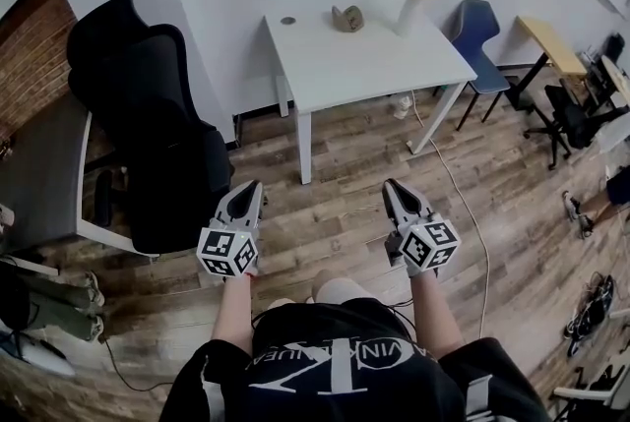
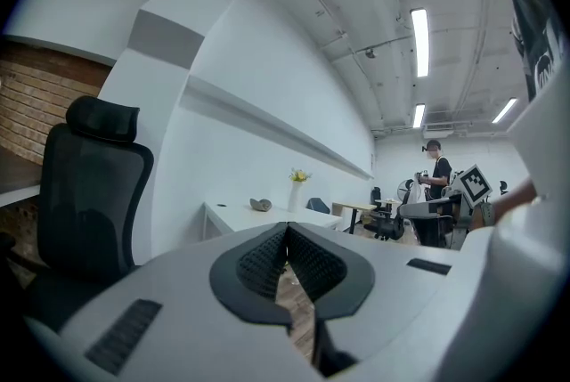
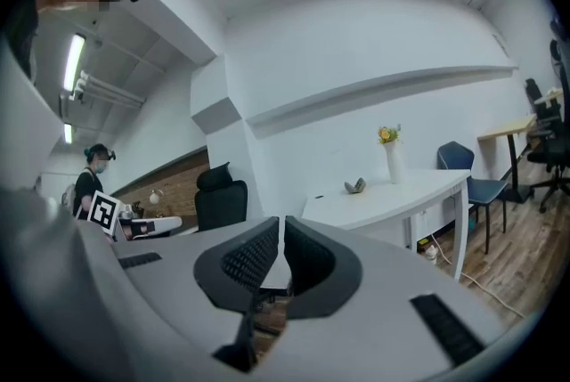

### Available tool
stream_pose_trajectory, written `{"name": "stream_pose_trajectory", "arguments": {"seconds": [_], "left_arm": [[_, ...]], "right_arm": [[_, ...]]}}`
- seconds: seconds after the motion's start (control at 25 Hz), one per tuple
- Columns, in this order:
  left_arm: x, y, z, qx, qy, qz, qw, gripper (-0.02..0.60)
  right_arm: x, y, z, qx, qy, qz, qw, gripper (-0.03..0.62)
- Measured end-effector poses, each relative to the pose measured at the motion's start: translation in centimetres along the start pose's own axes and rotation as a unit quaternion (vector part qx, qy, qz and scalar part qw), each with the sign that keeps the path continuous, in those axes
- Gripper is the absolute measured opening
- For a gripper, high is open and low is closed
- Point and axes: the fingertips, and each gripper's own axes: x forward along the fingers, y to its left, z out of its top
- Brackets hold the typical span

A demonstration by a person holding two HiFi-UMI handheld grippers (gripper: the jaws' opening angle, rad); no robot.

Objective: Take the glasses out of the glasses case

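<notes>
The glasses case is a small grey-brown shape lying at the back of the white table, far ahead of me across the floor. The same case shows small in the left gripper view and in the right gripper view. Whether it holds glasses cannot be made out from here. My left gripper and right gripper are held level in front of my body, well short of the table. Both are shut with nothing between the jaws.
A white vase with yellow flowers and a small dark disc also stand on the table. A black office chair is at my left, a blue chair right of the table. A cable runs over the wooden floor. A person stands far off.
</notes>
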Motion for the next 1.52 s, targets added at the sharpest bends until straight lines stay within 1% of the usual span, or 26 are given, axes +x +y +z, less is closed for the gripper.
{"name": "stream_pose_trajectory", "arguments": {"seconds": [0.08,0.24,0.6,0.64,0.72,0.76,1.0,1.2,1.52], "left_arm": [[0.0,0.2,-0.1,-0.002,0.002,0.002,1.0,0.015],[0.6,0.3,-0.5,-0.003,0.007,-0.002,1.0,0.015],[2.6,0.4,-1.3,-0.004,0.015,-0.01,0.9998,0.015],[3.1,0.5,-1.3,-0.002,0.015,-0.011,0.9998,0.015],[4.0,0.8,-1.4,-0.001,0.016,-0.011,0.9998,0.015],[4.5,1.0,-1.4,-0.001,0.017,-0.011,0.9998,0.015],[8.1,3.0,-1.3,-0.008,0.019,-0.001,0.9998,0.015],[11.4,4.5,-1.9,-0.023,0.026,0.005,0.9994,0.015],[17.3,7.1,-1.9,-0.029,0.039,0.015,0.9987,0.015]], "right_arm": [[0.0,-0.3,0.2,0.013,-0.007,-0.004,1.0,0.037],[0.0,-1.4,0.3,0.009,-0.01,-0.025,1.0,0.038],[1.0,-3.1,0.2,0.004,-0.014,-0.036,0.999,0.04],[1.4,-3.5,0.2,0.005,-0.015,-0.038,0.999,0.045],[2.2,-4.3,0.0,0.009,-0.014,-0.04,0.999,0.139],[2.7,-4.7,-0.1,0.012,-0.012,-0.041,0.999,0.149],[6.1,-7.6,0.0,0.025,-0.004,-0.047,0.999,0.17],[9.1,-10.5,-0.2,0.043,0.002,-0.051,0.998,0.176],[14.7,-14.3,0.8,0.049,0.016,-0.034,0.998,0.178]]}}
